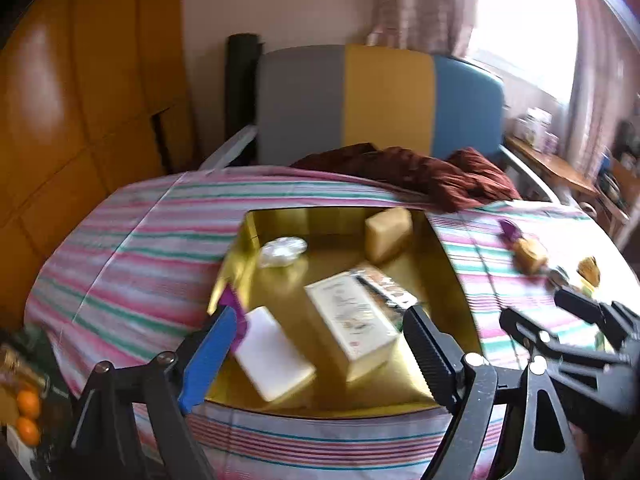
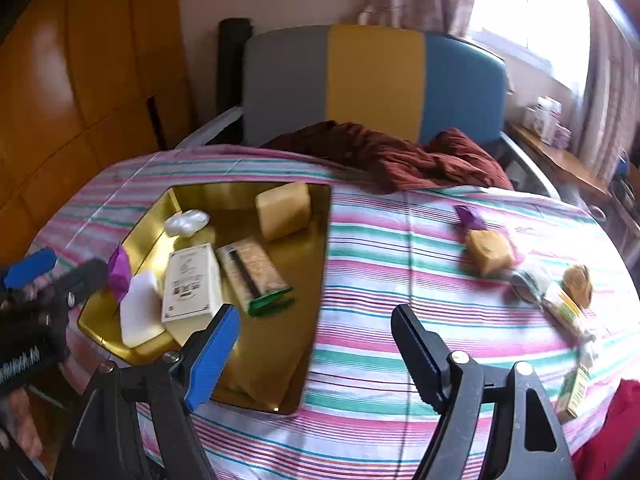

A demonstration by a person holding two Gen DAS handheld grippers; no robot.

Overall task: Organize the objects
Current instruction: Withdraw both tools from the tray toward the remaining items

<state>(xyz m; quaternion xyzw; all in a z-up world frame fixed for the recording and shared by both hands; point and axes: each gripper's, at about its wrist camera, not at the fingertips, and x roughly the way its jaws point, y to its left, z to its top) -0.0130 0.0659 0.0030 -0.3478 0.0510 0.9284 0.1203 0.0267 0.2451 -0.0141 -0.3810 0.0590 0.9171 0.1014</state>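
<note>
Striped pink, green and white bedcover [image 2: 380, 320] underneath everything, with a grey, yellow and blue headboard [image 2: 372, 80] and a crumpled maroon cloth [image 2: 400, 156] behind. Gold tray [image 2: 304, 216] set flat on the left part of the cover as the collecting place, already holding a white block [image 2: 138, 312], a cream carton [image 2: 192, 280], a flat green-ended packet [image 2: 252, 272], a tan block [image 2: 284, 208], a clear wrapped lump [image 2: 186, 222] and a purple wrapper [image 2: 120, 270] at its near left rim. Still loose on the cover to the right, well apart from the tray: a purple-topped tan piece [image 2: 486, 250], a round brown item [image 2: 578, 284] and small packets [image 2: 564, 312], probably next to be gathered. Left gripper [image 1: 316, 344] poised over the tray, jaws spread wide and clear of the white block and carton below, gripping nothing. Right gripper [image 2: 316, 332] likewise wide and empty, hovering over the tray's right edge, angled down, apparently on its way toward the loose things.
</note>
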